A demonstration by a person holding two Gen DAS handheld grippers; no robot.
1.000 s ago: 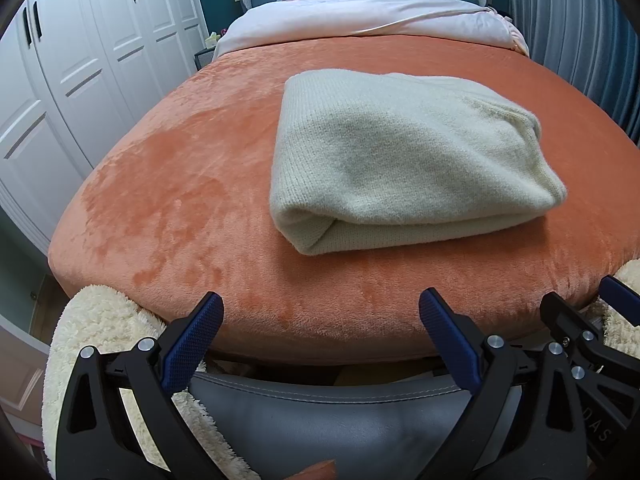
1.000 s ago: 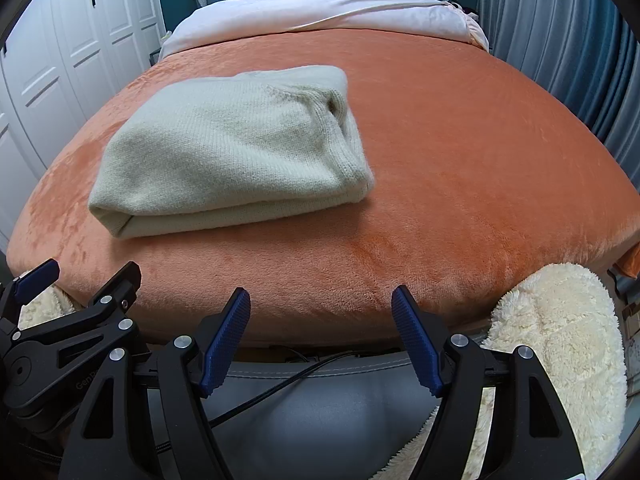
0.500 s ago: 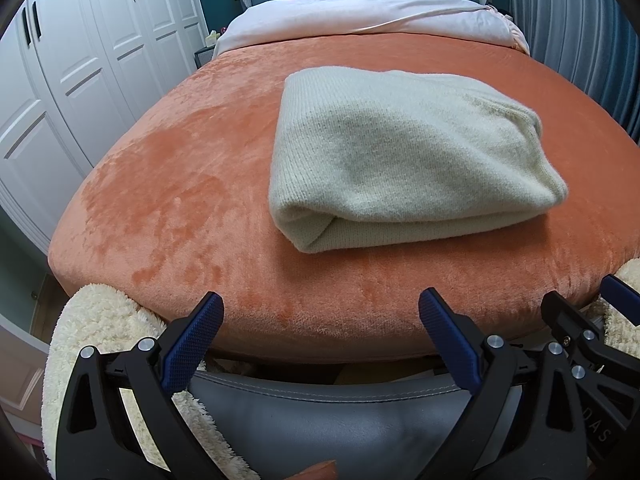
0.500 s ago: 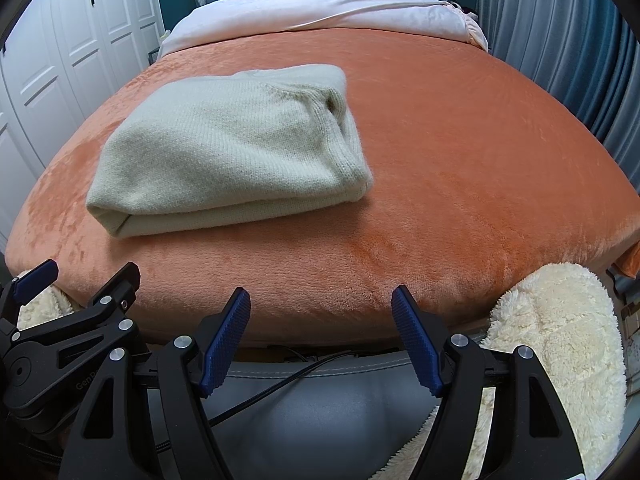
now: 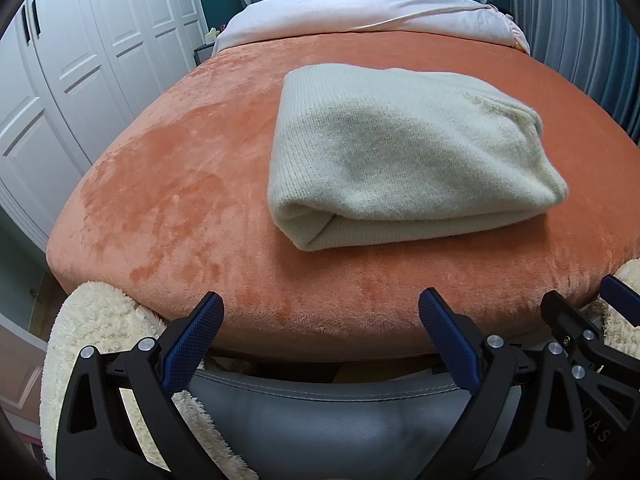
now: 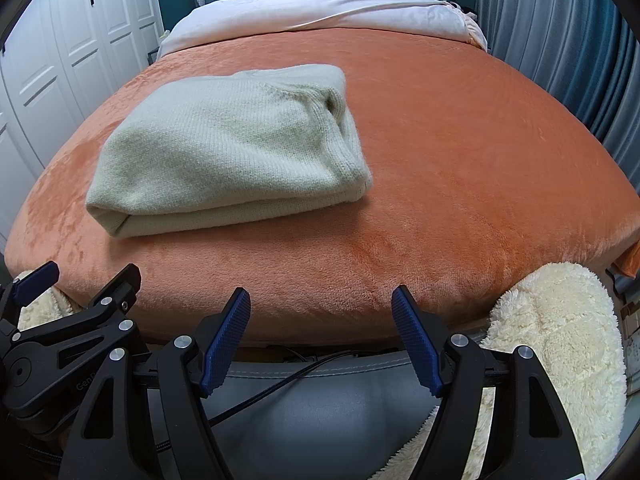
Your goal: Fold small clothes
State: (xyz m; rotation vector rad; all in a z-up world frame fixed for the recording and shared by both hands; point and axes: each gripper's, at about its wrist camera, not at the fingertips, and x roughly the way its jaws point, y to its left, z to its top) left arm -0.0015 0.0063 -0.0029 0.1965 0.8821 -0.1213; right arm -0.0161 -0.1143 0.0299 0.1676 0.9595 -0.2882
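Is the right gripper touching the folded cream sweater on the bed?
Apart. In the right wrist view, the right gripper hangs open short of the bed, with bare orange blanket separating it from the sweater.

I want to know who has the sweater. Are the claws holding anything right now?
No, nothing is held. The left claw and right claw are both open and empty. The folded sweater lies untouched on the orange blanket.

Orange plush blanket (image 5: 168,184) on bed; white wardrobe doors (image 5: 80,64) beside.
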